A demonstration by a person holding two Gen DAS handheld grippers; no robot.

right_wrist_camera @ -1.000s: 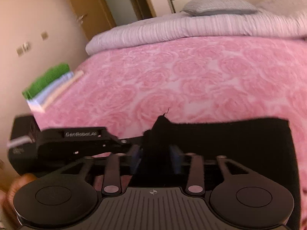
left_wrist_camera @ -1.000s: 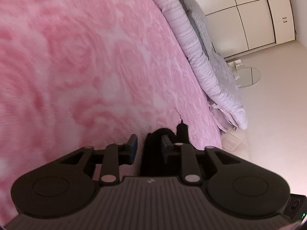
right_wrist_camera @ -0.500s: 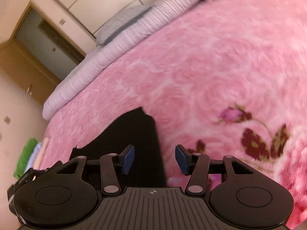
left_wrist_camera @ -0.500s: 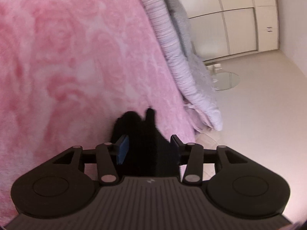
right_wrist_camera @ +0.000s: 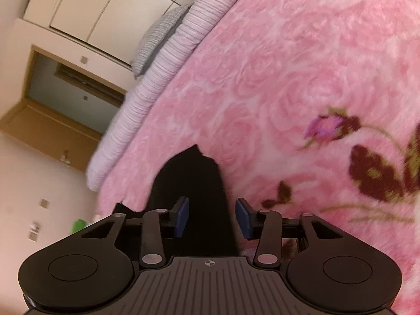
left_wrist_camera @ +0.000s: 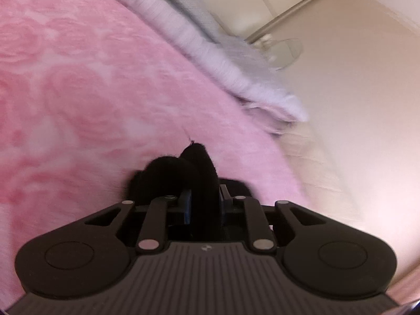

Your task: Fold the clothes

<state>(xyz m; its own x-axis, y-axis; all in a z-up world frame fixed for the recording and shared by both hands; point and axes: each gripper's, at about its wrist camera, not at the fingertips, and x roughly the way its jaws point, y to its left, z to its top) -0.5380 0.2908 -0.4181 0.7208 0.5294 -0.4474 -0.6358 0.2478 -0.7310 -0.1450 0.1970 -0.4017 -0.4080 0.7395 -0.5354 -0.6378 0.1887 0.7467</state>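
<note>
black ribbed claw [right_wrist_camera: 211, 218] — blue pads [right_wrist_camera: 182, 216], silver screws.

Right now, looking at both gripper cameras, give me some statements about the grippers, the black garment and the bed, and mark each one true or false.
1. The left gripper is shut on the black garment. True.
2. The right gripper is clamped on the garment. False: its jaws stand open, with the cloth lying between them.
3. The garment lies on a pink rose-patterned blanket. True.
4. The garment is white. False: it is black.
5. A striped lilac quilt lies along the blanket's far edge. True.
</note>
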